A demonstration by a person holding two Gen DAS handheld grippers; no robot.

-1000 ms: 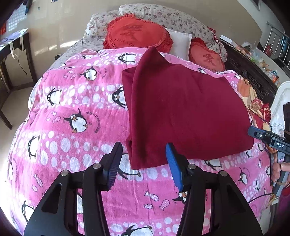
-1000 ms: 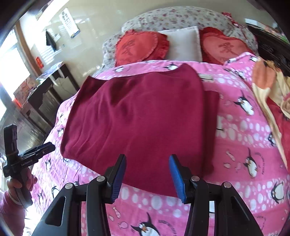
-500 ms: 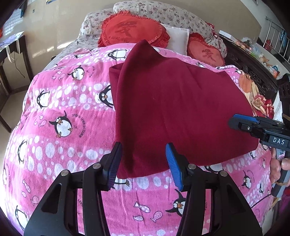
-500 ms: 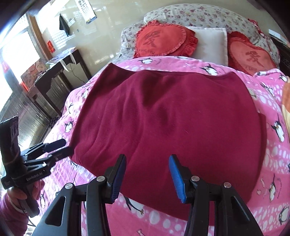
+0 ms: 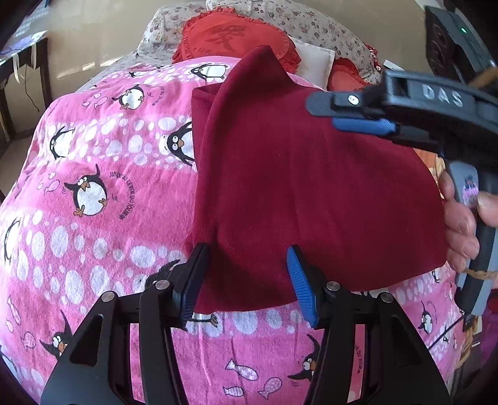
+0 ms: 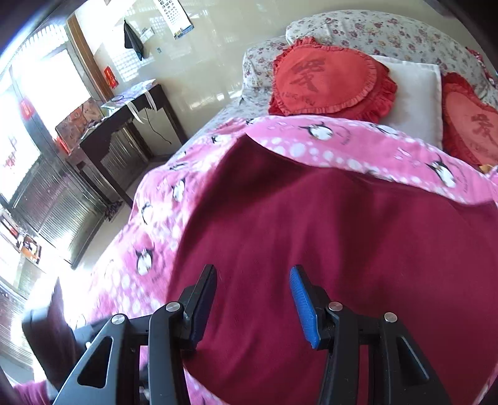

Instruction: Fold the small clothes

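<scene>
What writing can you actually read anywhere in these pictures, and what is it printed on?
"DAS": raised letters on the right gripper.
"JUSQU'AU LEVER DU JOUR", roughly: curved print beside a penguin on the pink blanket; partly blurred.
One large red character, which I cannot name, on the heart cushion.
Small print under that character: too small to read.
Wall chart: rows of symbols, too small to read.
</scene>
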